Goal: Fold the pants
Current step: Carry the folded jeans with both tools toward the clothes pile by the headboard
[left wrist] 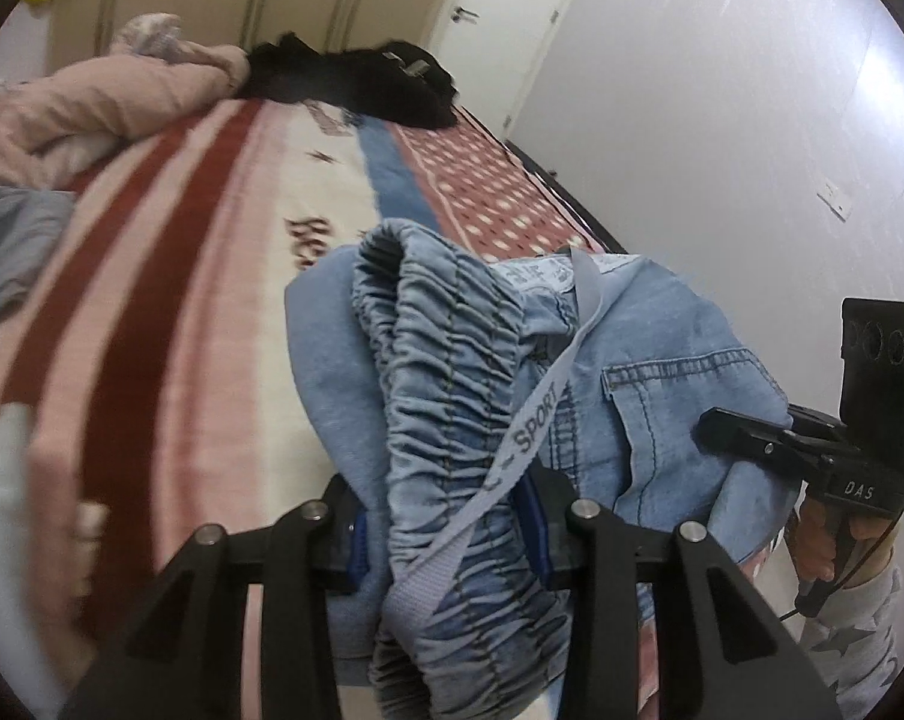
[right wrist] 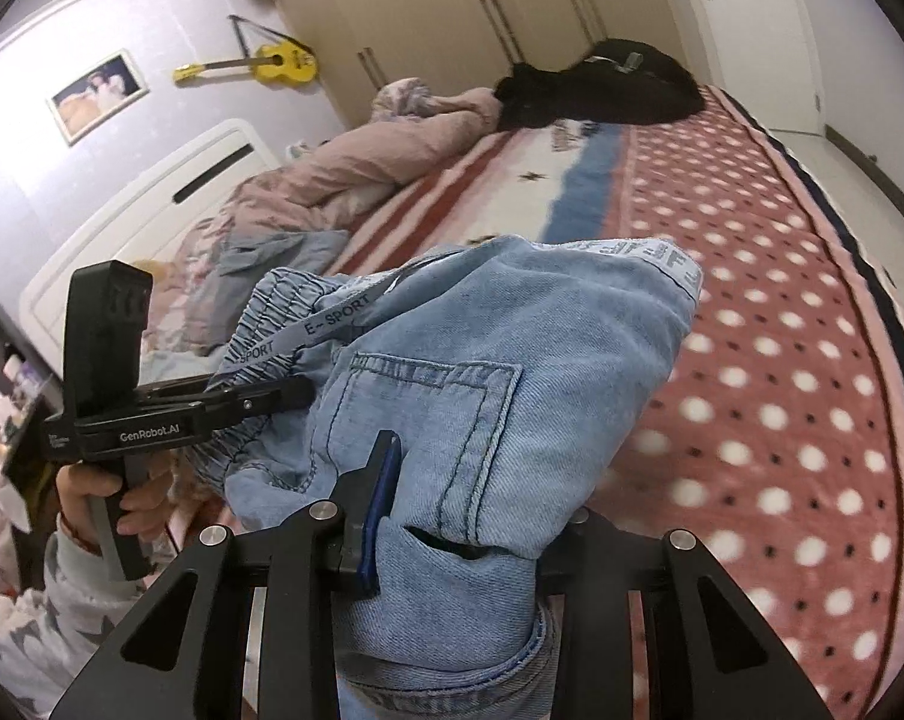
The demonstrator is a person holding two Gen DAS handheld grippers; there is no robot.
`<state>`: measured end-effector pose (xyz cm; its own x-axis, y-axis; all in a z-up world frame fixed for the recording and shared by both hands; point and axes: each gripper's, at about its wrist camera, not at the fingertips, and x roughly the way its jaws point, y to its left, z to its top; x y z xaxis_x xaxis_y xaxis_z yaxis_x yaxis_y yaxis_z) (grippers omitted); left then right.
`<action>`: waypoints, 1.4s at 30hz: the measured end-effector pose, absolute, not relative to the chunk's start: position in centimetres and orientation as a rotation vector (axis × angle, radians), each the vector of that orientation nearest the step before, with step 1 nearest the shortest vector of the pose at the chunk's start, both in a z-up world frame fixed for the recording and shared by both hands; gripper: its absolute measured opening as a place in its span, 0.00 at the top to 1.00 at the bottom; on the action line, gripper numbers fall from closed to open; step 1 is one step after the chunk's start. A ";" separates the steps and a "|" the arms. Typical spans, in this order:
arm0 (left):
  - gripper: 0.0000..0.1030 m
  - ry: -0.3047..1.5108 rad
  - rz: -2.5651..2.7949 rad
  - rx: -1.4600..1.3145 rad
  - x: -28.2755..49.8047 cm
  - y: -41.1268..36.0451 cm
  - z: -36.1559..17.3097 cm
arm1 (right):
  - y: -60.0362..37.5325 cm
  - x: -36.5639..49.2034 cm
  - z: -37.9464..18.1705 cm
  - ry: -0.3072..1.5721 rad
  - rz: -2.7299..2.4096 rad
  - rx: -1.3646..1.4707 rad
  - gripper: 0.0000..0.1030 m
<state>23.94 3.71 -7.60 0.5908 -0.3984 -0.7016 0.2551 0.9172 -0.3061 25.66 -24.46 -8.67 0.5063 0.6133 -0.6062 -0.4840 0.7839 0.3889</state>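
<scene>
While both grippers' fingers clamp the pants (left wrist: 452, 420), yellow guitar (right wrist: 272, 65) only in the right wrist view.

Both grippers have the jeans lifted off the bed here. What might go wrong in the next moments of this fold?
1. The light blue denim pants hang bunched between the left gripper and the right gripper, so they may land creased on the red patterned bedspread.
2. The grey printed drawstring dangles loose across the elastic waistband and could get trapped inside the fold.
</scene>
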 end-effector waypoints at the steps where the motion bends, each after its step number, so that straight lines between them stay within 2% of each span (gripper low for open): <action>1: 0.65 0.851 -0.370 -0.184 23.4 4.8 -7.2 | -23.5 25.5 -8.3 0.796 0.676 0.169 0.73; 14: 0.67 0.784 -0.191 -0.248 18.6 20.7 -1.8 | -7.5 23.4 -4.0 0.754 0.863 0.144 0.73; 26: 0.67 0.825 -0.072 -0.320 15.9 33.5 -0.2 | 6.6 22.9 -3.2 0.792 1.019 0.157 0.73; 32: 0.67 0.864 -0.013 -0.307 14.7 37.9 -1.6 | 12.2 21.7 -4.7 0.842 1.059 0.152 0.73; 42: 0.67 0.915 -0.017 -0.340 14.9 40.4 -6.6 | 16.5 21.4 -9.2 0.913 1.026 0.091 0.73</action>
<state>14.90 40.45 -6.56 0.6134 -0.1581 -0.7738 -0.1291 0.9465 -0.2958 21.36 16.46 -9.17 0.1965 0.7668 -0.6111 -0.6959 0.5481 0.4639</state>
